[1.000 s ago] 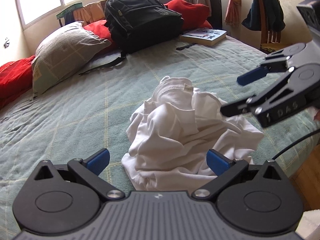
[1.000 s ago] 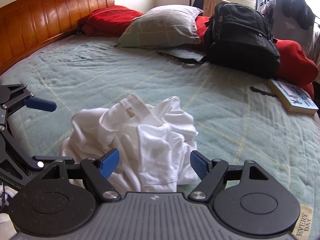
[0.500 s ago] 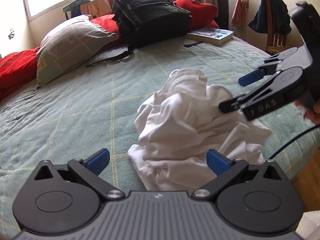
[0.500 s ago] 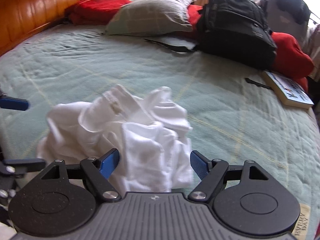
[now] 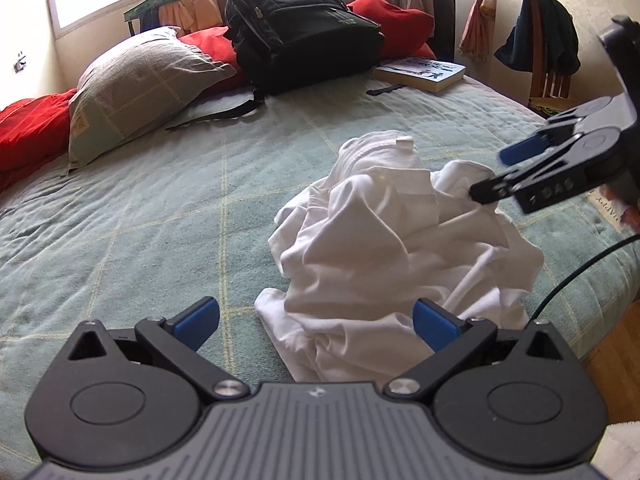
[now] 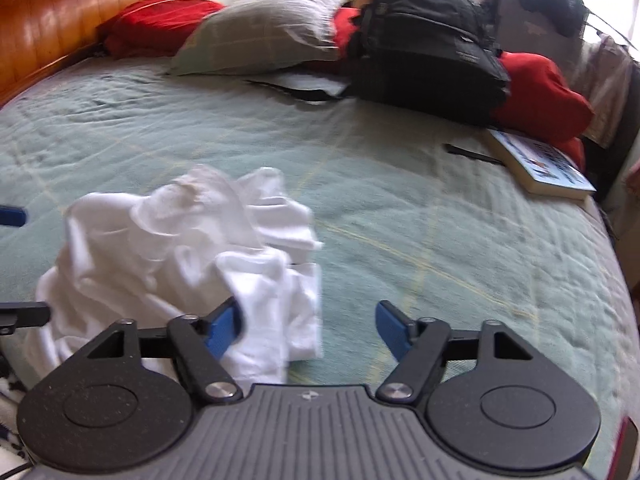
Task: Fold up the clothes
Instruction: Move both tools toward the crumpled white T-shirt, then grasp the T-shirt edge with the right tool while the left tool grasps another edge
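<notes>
Crumpled white cotton garment (image 5: 400,240) heaped on the pale green quilted bedspread (image 5: 160,208), close to the near edge of the bed. Left gripper (image 5: 316,320) hovering just short of the heap, blue-padded jaws spread wide, cloth lying between them but untouched by the pads. Right gripper (image 6: 308,326) at the heap's right side, jaws closing, a fold of white fabric against the left blue pad, not yet pinched. Farther back: grey-green checked pillow (image 5: 140,88), black backpack (image 5: 300,24), paperback book (image 5: 424,74).

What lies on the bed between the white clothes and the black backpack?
Only bare green bedspread lies between the white clothes and the backpack, in both views.
</notes>
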`<state>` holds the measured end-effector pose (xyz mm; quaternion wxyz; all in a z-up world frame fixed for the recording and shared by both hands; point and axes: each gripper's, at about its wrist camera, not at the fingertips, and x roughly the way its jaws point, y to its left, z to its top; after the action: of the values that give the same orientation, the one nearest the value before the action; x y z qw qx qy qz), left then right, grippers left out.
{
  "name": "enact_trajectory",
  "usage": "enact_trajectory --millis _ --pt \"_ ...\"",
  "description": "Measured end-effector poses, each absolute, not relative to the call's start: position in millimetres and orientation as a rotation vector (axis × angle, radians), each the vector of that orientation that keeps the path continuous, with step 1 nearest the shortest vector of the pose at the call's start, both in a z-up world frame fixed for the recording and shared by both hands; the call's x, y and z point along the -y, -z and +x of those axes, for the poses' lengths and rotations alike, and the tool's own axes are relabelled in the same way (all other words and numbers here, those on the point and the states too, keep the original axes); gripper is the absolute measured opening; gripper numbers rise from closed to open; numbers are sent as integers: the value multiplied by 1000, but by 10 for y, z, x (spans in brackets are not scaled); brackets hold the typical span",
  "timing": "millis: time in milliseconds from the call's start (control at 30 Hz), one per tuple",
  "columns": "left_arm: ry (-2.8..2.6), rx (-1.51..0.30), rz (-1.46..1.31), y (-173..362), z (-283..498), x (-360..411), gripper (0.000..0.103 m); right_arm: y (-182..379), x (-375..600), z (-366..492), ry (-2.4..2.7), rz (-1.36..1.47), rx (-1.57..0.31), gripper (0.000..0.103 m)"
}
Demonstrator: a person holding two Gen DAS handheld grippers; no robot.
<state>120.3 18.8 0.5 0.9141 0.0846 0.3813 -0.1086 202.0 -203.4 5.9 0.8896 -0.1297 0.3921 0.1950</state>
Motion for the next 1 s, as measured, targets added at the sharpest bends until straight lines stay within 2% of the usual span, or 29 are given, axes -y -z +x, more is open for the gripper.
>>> enact_trajectory --millis 33,133,267,300,333,500,733,867,1000 --pt "226 -785 175 -6 1204 -186 102 -39 1984 2025 -422 -276 -819 55" --pt "232 -782 175 -13 1214 -195 102 23 1855 2045 -472 -298 -831 40" --pt "254 -778 159 -16 1231 -225 102 66 1801 2057 -514 -321 -827 28" --pt "259 -777 154 -18 1238 -234 102 66 1809 2063 -523 -319 -828 16" --pt "262 -775 151 -23 1244 -242 102 59 1834 2070 -526 -313 -827 12" --pt "282 -777 147 -52 1280 -286 102 18 2127 2143 -439 -297 -823 5" --pt "295 -770 139 -155 1409 -378 102 115 2720 2287 -232 -246 -873 6" --pt "281 -770 122 -192 1530 -442 102 116 2859 2278 -224 -199 -888 9" --pt "279 -773 111 -201 1570 -487 102 -111 2855 2168 -285 -160 -836 19"
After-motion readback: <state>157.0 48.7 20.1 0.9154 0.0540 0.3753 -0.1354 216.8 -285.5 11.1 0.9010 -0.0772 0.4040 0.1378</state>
